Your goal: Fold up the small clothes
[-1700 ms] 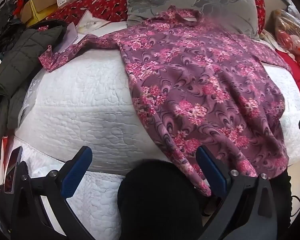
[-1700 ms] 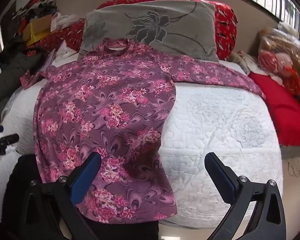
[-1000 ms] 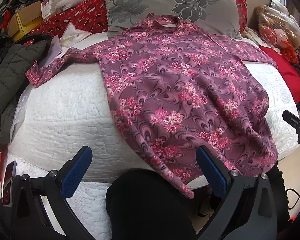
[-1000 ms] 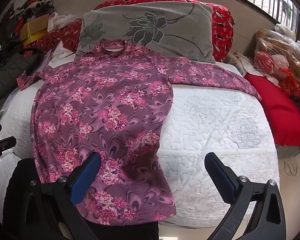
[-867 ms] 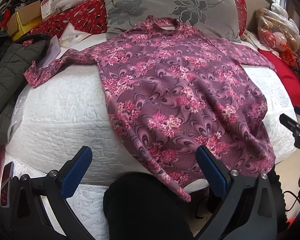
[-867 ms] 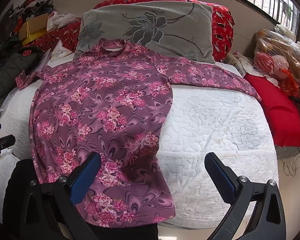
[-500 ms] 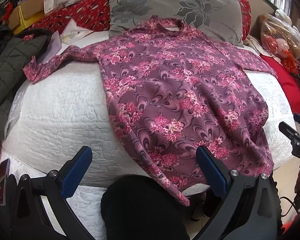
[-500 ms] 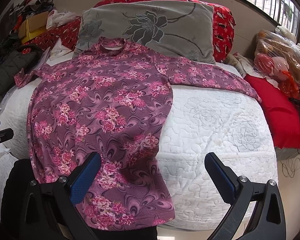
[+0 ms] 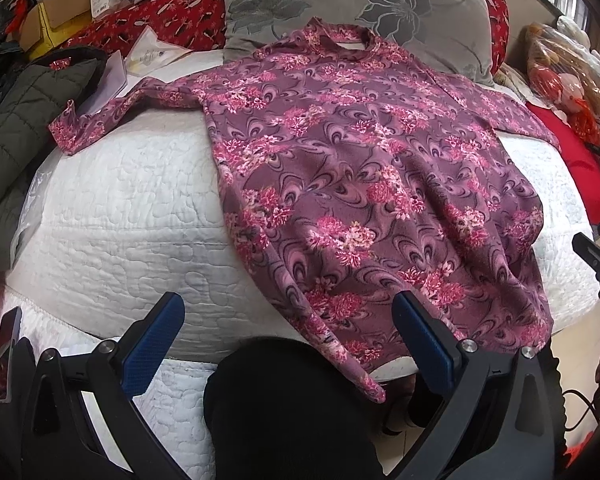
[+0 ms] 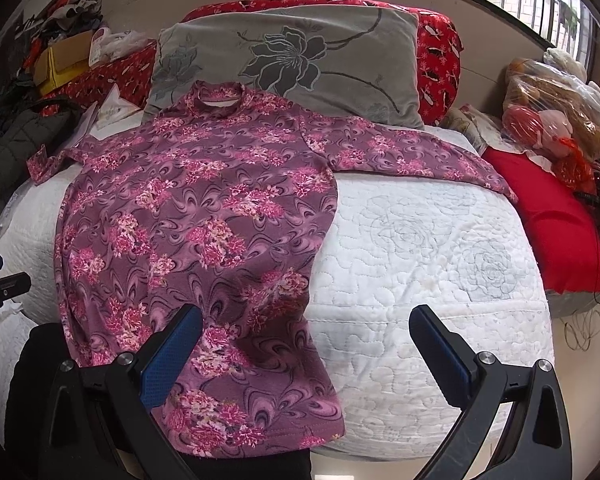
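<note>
A purple long-sleeved top [image 9: 364,184] [image 10: 204,216] with pink flowers is lying spread flat, front up, across a white quilted mattress [image 9: 116,208] [image 10: 424,264]. Its collar is pointing toward 12 o'clock and resting against the lower edge of a grey pillow [image 9: 352,4] [image 10: 300,52] with a dark flower design. Its hem is hanging over the near edge of the mattress toward 6 o'clock. One sleeve is stretching out toward 9 o'clock, with its cuff [image 9: 70,132] curling up beside a dark green padded jacket [image 9: 24,108] [image 10: 16,140]. The other sleeve [image 10: 412,152] is reaching toward 3 o'clock, ending near a red cushion [image 10: 556,216].

The left gripper [image 9: 288,332] is hovering at 6 o'clock, in front of the top's hem on its left side, with its blue-padded jaws spread wide and holding nothing. The right gripper [image 10: 304,344] is hovering at 6 o'clock over the hem's right corner, its jaws also released and wide apart, touching no cloth. A person's leg in black fabric [image 9: 284,412] is showing below the mattress edge between the left gripper's fingers.

Behind the grey pillow, red patterned bedding [image 10: 436,52] is lying along the wall. A cardboard box [image 9: 56,20] is sitting at 10 o'clock, and a clear plastic bag of soft items [image 10: 552,108] is sitting at 2 o'clock.
</note>
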